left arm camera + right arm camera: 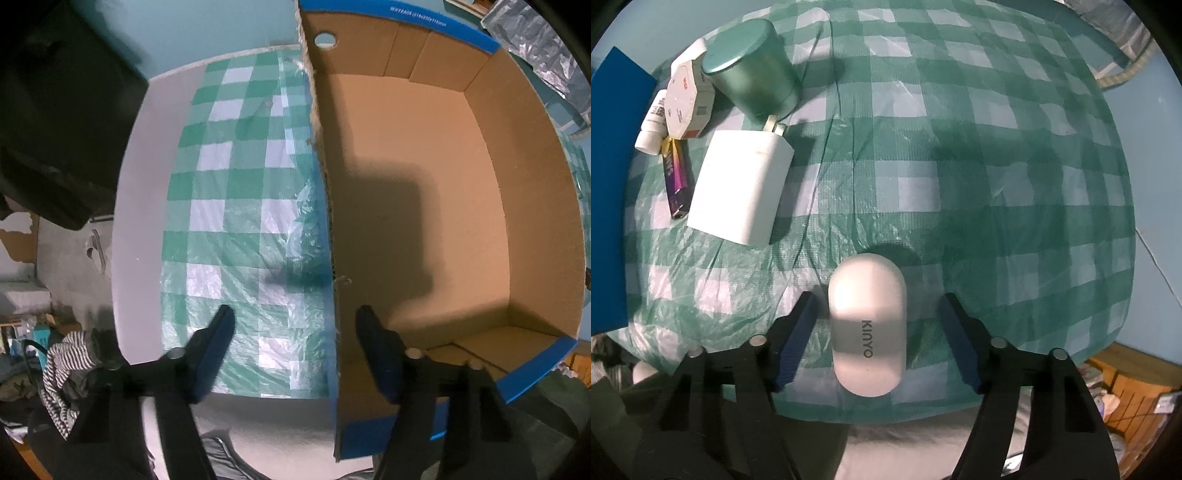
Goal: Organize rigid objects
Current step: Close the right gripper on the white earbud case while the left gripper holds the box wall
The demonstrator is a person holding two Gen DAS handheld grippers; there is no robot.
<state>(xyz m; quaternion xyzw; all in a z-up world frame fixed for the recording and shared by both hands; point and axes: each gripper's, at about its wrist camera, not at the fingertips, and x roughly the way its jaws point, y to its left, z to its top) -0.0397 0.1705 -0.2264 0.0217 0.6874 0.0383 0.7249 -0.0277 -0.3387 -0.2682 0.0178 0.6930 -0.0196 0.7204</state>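
Observation:
In the left wrist view a brown cardboard box (424, 184) with blue-taped rims stands on the green checked cloth (236, 206). My left gripper (295, 314) points down and straddles the box's left wall (325, 206), one finger outside and one inside, with neither pad touching it. In the right wrist view a white oval case (868, 325) marked KINYO lies between the fingers of my right gripper (878, 301), with a gap on each side. At the upper left lie a white charger block (738, 188), a green tin (753, 74), an octagonal white box (689, 99), a small white bottle (652, 125) and a purple pack (677, 177).
The box's blue outer side (609, 184) borders the right wrist view's left edge. A dark garment (55, 110) hangs at the upper left and a striped cloth (62, 369) lies below the table's white edge (136, 221). A silvery bag (535, 48) sits behind the box.

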